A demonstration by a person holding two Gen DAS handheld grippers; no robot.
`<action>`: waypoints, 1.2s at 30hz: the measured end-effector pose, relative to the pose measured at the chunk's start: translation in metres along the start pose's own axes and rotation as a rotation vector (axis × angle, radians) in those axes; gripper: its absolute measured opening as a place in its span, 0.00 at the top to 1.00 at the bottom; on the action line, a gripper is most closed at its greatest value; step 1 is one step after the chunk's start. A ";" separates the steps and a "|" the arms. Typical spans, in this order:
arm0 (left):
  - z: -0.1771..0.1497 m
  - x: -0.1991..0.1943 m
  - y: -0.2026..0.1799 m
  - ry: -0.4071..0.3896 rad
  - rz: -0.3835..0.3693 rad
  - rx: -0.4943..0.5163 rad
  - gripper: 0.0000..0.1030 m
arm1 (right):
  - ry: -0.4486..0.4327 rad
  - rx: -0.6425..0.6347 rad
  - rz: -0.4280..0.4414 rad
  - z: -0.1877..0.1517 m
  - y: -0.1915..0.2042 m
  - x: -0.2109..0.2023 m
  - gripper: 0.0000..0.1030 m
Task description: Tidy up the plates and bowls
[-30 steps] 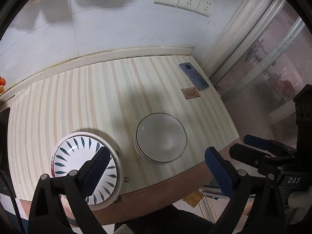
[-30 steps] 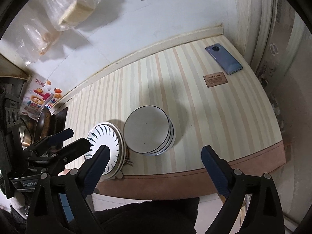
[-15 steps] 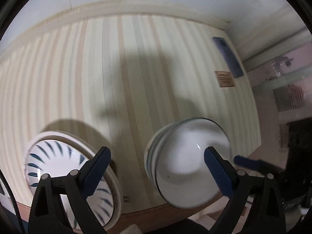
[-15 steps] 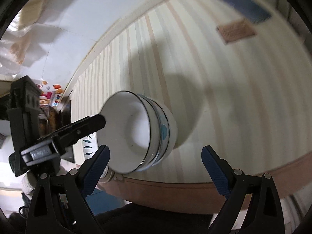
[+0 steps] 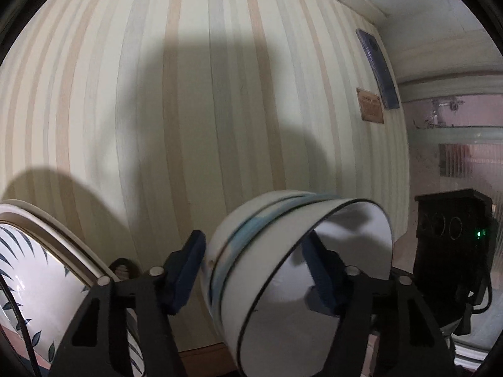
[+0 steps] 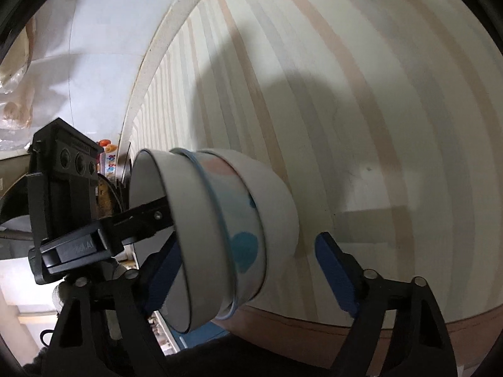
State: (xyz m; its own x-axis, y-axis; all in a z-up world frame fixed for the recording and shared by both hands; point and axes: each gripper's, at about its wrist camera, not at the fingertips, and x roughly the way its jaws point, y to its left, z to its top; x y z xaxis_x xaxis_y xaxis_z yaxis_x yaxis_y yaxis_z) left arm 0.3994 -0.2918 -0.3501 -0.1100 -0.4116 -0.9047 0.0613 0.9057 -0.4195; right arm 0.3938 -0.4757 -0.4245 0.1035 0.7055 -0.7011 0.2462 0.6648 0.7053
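Both grippers closing on bowl stack [image 5: 283, 267] at counter [image 5: 188, 110] front edge.
Left gripper [image 5: 254, 270] straddles the rim wall, right gripper [image 6: 251, 270] spans the stack, neither clamped; glazed, slippery, fragile, so grip rims.

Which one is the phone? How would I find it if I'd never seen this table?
Start with the striped table and follow it to the far corner by the wall. The phone lies flat there, beside a small brown card. It is the only dark blue slab; the bowls are round and white.
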 end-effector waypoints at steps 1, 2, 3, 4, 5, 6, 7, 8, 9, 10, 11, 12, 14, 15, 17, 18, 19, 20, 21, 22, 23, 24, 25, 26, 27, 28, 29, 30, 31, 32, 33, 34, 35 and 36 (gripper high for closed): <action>0.000 0.001 -0.001 -0.008 0.004 0.003 0.43 | 0.006 -0.002 -0.001 0.001 -0.001 0.004 0.26; -0.001 0.000 -0.001 -0.014 0.003 0.002 0.43 | 0.011 0.000 0.000 0.001 -0.001 0.007 0.31; -0.001 -0.001 -0.001 -0.019 -0.001 0.001 0.43 | 0.019 0.005 0.003 0.002 -0.002 0.011 0.34; -0.001 -0.001 0.000 -0.023 -0.006 -0.005 0.43 | 0.023 0.013 0.011 0.003 -0.002 0.014 0.37; -0.001 -0.002 0.002 -0.027 -0.011 -0.010 0.43 | 0.022 0.022 0.019 0.002 -0.003 0.018 0.39; -0.002 -0.003 0.003 -0.033 -0.015 -0.018 0.43 | 0.018 0.028 0.019 0.004 0.000 0.021 0.39; -0.002 -0.004 0.004 -0.039 -0.016 -0.019 0.43 | 0.013 0.037 0.022 0.004 -0.001 0.020 0.39; -0.002 -0.003 0.004 -0.040 -0.014 -0.018 0.43 | 0.012 0.041 0.023 0.004 -0.001 0.021 0.39; -0.002 -0.004 0.004 -0.047 -0.010 -0.019 0.43 | 0.011 0.040 0.025 0.003 -0.001 0.021 0.39; -0.003 -0.004 0.004 -0.051 -0.009 -0.019 0.43 | 0.009 0.039 0.028 0.003 0.000 0.021 0.40; -0.003 -0.004 0.004 -0.052 -0.009 -0.021 0.43 | 0.008 0.037 0.029 0.004 0.000 0.021 0.40; -0.003 -0.005 0.005 -0.055 -0.008 -0.029 0.44 | 0.007 0.034 0.029 0.004 0.001 0.022 0.40; -0.004 -0.005 0.005 -0.055 -0.009 -0.031 0.44 | 0.005 0.030 0.028 0.003 0.000 0.021 0.40; -0.005 -0.006 0.006 -0.057 -0.009 -0.032 0.44 | 0.002 0.026 0.026 0.003 0.000 0.020 0.40; -0.008 -0.008 0.008 -0.060 -0.012 -0.033 0.44 | -0.003 0.025 0.022 -0.002 -0.005 0.012 0.40; -0.009 -0.009 0.008 -0.061 -0.013 -0.034 0.44 | -0.005 0.025 0.018 -0.003 -0.006 0.010 0.40; -0.010 -0.009 0.009 -0.062 -0.015 -0.034 0.44 | -0.010 0.026 0.013 -0.003 -0.006 0.009 0.39; -0.011 -0.010 0.009 -0.062 -0.015 -0.035 0.44 | -0.013 0.025 0.008 -0.003 -0.005 0.009 0.39; -0.012 -0.009 0.008 -0.062 -0.016 -0.035 0.44 | -0.015 0.025 0.003 -0.003 -0.004 0.008 0.39; -0.012 -0.011 0.009 -0.062 -0.016 -0.034 0.44 | -0.018 0.025 0.001 -0.003 -0.003 0.008 0.39; -0.012 -0.011 0.009 -0.061 -0.017 -0.036 0.44 | -0.021 0.023 -0.004 -0.003 -0.002 0.008 0.39; -0.012 -0.011 0.009 -0.061 -0.019 -0.039 0.44 | -0.022 0.021 -0.007 -0.003 0.000 0.008 0.40; -0.012 -0.012 0.010 -0.060 -0.022 -0.041 0.44 | -0.023 0.021 -0.010 -0.003 0.001 0.009 0.39; -0.012 -0.013 0.009 -0.062 -0.021 -0.041 0.44 | -0.022 0.020 -0.012 -0.003 0.001 0.009 0.39; -0.013 -0.014 0.009 -0.065 -0.020 -0.040 0.44 | -0.022 0.020 -0.012 -0.003 0.002 0.008 0.39; -0.013 -0.016 0.008 -0.068 -0.020 -0.038 0.44 | -0.024 0.018 -0.013 -0.003 0.002 0.008 0.39; -0.013 -0.017 0.007 -0.070 -0.019 -0.039 0.44 | -0.026 0.016 -0.015 -0.003 0.003 0.007 0.39; -0.013 -0.018 0.007 -0.075 -0.019 -0.038 0.44 | -0.029 0.011 -0.017 -0.003 0.005 0.006 0.39; -0.013 -0.020 0.007 -0.080 -0.021 -0.038 0.44 | -0.034 0.005 -0.021 -0.003 0.007 0.005 0.39; -0.013 -0.021 0.006 -0.082 -0.022 -0.039 0.44 | -0.038 -0.001 -0.025 -0.003 0.009 0.004 0.39; -0.013 -0.023 0.006 -0.086 -0.025 -0.041 0.44 | -0.040 -0.005 -0.027 -0.003 0.011 0.003 0.39; -0.014 -0.026 0.007 -0.090 -0.028 -0.044 0.44 | -0.041 -0.007 -0.029 -0.003 0.013 0.002 0.39; -0.013 -0.029 0.007 -0.094 -0.030 -0.045 0.44 | -0.043 -0.010 -0.029 -0.003 0.015 0.001 0.39; -0.014 -0.032 0.007 -0.099 -0.030 -0.046 0.44 | -0.043 -0.014 -0.029 -0.003 0.018 0.000 0.39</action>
State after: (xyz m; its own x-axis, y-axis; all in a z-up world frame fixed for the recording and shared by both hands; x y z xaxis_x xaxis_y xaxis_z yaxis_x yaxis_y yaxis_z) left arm 0.3899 -0.2709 -0.3230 -0.0120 -0.4450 -0.8954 0.0134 0.8954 -0.4451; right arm 0.3951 -0.4631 -0.4111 0.1383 0.6749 -0.7249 0.2361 0.6883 0.6859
